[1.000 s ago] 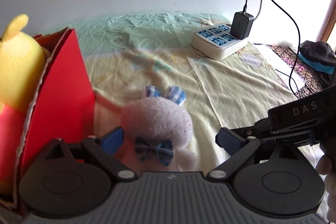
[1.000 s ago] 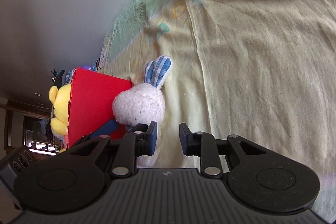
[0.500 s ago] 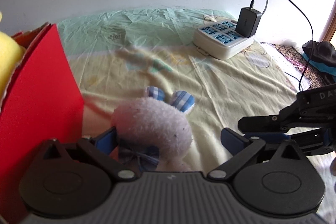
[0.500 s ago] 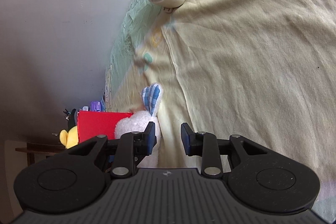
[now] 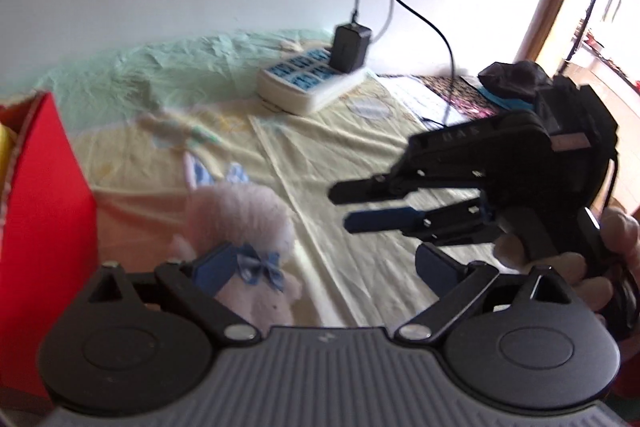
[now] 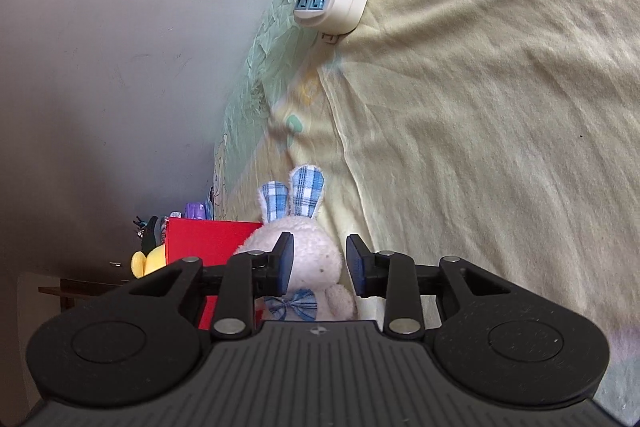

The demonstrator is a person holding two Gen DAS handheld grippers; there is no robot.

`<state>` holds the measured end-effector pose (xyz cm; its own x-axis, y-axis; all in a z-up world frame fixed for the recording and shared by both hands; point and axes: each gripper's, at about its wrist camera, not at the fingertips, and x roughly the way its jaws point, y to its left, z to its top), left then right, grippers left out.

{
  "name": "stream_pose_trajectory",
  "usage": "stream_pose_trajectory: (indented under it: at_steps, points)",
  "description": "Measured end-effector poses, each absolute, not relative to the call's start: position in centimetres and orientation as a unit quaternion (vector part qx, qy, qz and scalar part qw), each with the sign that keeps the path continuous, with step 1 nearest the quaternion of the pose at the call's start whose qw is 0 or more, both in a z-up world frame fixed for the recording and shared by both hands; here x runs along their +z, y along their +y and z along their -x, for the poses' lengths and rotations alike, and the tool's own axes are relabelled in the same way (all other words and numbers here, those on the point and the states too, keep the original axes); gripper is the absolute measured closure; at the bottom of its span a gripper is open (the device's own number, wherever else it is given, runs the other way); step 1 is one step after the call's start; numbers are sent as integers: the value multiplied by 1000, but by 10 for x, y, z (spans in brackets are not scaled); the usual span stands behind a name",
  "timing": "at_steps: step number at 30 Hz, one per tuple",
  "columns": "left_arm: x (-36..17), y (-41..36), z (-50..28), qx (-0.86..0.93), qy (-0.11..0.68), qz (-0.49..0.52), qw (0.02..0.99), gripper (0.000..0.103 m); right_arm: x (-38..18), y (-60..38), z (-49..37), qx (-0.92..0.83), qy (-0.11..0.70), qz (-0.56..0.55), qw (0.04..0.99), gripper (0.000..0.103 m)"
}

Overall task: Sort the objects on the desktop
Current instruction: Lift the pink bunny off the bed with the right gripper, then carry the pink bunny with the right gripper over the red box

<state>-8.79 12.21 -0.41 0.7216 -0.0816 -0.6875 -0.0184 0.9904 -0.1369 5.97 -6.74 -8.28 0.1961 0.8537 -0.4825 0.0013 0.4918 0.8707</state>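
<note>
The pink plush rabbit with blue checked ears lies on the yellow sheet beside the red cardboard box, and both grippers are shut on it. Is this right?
Not quite. The pink plush rabbit with blue checked ears does lie on the yellow sheet beside the red cardboard box, but neither gripper is shut on it. The right wrist view shows the right gripper open; the left wrist view shows the left gripper open too.

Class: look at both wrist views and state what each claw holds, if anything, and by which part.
Nothing is held. The left claw is wide open beside the plush bunny; the right claw is open, its fingers framing the bunny's head without closing on it.
</note>
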Motion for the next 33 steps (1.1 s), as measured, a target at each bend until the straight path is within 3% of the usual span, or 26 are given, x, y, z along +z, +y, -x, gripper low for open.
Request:
stream_pose_trajectory:
  at_steps: [12,24,29,33]
  points:
    - [-30,149,80,49,417,88,903,2,-84,-37,-61,382,558,-362,642,70]
    - [-53,156,80,86,447,94,885,8,-90,26,-58,441,580,-281,624,62]
    - [-60,160,69,90,457,91,880,16,-94,41,-58,439,587,-279,621,51]
    - [-61,161,68,89,460,88,879,23,-91,48,-54,443,581,-265,629,52]
